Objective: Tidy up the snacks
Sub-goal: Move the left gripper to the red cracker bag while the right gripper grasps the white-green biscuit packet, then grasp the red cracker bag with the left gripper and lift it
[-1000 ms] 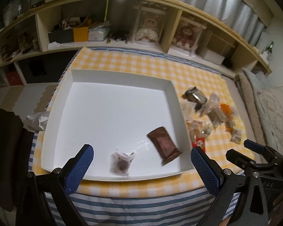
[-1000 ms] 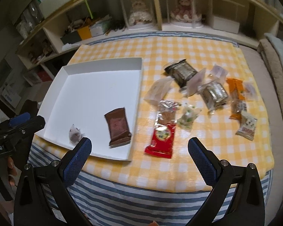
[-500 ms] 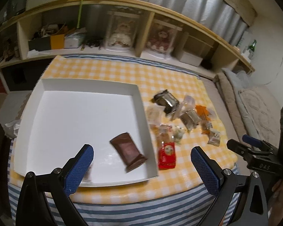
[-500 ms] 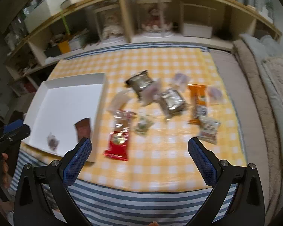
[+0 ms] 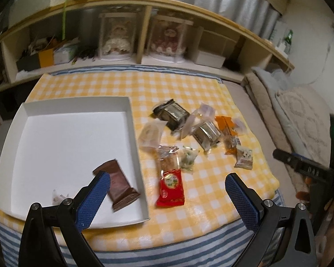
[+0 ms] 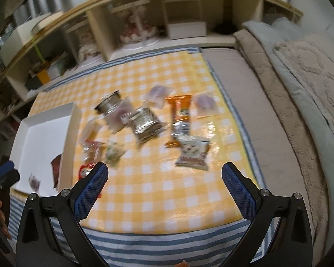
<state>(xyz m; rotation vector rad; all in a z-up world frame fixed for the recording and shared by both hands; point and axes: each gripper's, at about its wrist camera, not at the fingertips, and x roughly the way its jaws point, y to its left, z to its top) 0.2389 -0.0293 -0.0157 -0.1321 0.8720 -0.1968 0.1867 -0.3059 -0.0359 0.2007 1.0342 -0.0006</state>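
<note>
A shallow white tray [image 5: 78,102] lies on the left of the yellow checked tablecloth [image 5: 131,82]. Inside it sit a brown chocolate packet [image 5: 120,184] and a small clear wrapped sweet [image 5: 59,197]. Several snack packets lie loose to the tray's right, among them a red packet [image 5: 171,185], a dark foil pack [image 5: 172,113] and an orange packet [image 6: 180,109]. My left gripper [image 5: 168,197] hovers open above the table's near edge, over the red packet. My right gripper [image 6: 164,189] is open too, short of a white packet [image 6: 192,152]. Both hold nothing.
A wooden shelf unit [image 5: 144,44] with dolls in clear cases and boxes runs along the table's far side. Beige bedding and cushions [image 6: 300,77] lie to the right. The blue striped cloth [image 6: 158,247] hangs over the near table edge.
Both grippers have swung to the right, away from the tray and towards the loose packets. The tray's contents have not moved. Both stay open.
</note>
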